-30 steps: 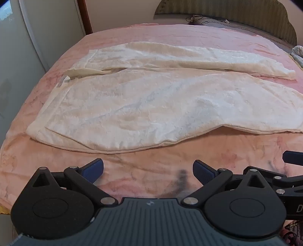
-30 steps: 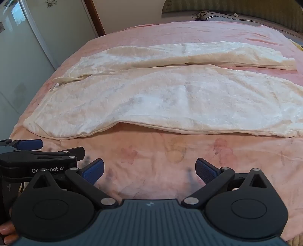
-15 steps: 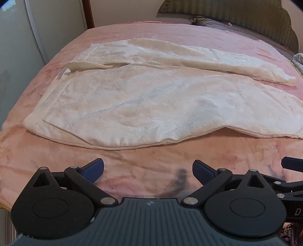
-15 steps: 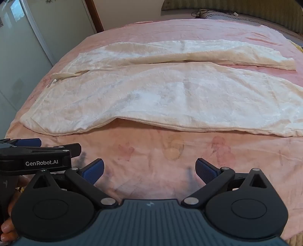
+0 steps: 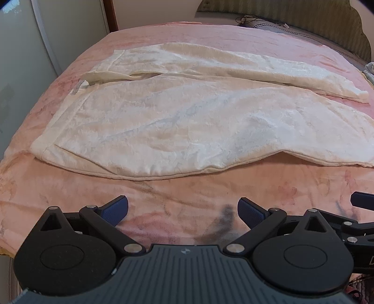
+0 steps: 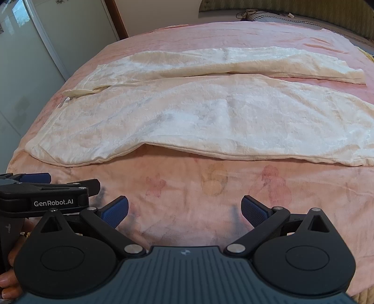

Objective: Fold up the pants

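Observation:
Cream fleece pants (image 5: 187, 117) lie flat across a pink blanket on the bed (image 5: 163, 198), waistband at the left, both legs running to the right; they also show in the right wrist view (image 6: 210, 117). My left gripper (image 5: 183, 210) is open and empty, over the blanket short of the pants' near edge. My right gripper (image 6: 184, 209) is open and empty, likewise short of the near leg. The left gripper's body shows at the lower left of the right wrist view (image 6: 46, 194).
A white wardrobe (image 6: 35, 58) stands left of the bed. A headboard with cables (image 5: 280, 14) lies at the far side. A bit of another cloth (image 5: 369, 70) sits at the right edge.
Both grippers have moved a little forward and up, so the pants sit lower and larger in view. Both stay open and empty.

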`<action>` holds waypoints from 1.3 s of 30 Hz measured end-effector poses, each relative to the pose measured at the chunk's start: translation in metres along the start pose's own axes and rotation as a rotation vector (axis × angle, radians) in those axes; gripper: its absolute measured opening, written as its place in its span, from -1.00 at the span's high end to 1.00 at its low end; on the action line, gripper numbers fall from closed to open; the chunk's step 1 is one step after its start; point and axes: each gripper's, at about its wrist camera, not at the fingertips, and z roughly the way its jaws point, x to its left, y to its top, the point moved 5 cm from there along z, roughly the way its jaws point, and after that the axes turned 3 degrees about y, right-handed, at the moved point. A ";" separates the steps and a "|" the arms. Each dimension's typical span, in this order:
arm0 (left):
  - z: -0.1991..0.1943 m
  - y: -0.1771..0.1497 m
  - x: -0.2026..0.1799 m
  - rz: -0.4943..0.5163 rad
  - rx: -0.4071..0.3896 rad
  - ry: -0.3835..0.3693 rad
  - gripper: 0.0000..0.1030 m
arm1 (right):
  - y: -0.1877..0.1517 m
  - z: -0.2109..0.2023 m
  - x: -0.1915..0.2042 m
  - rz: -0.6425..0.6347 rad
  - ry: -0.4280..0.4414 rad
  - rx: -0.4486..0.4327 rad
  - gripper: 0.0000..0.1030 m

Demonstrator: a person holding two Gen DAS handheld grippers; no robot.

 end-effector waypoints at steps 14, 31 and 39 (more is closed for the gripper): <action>0.001 0.000 0.001 0.009 0.004 0.009 -0.96 | -0.001 0.001 -0.001 0.004 0.002 0.005 -1.00; 0.005 0.000 0.000 0.005 0.014 0.001 -0.96 | -0.002 0.004 -0.002 0.011 0.011 0.011 -1.00; 0.006 0.000 -0.001 0.005 0.020 -0.001 -0.97 | -0.002 0.005 -0.001 0.013 0.014 0.015 -1.00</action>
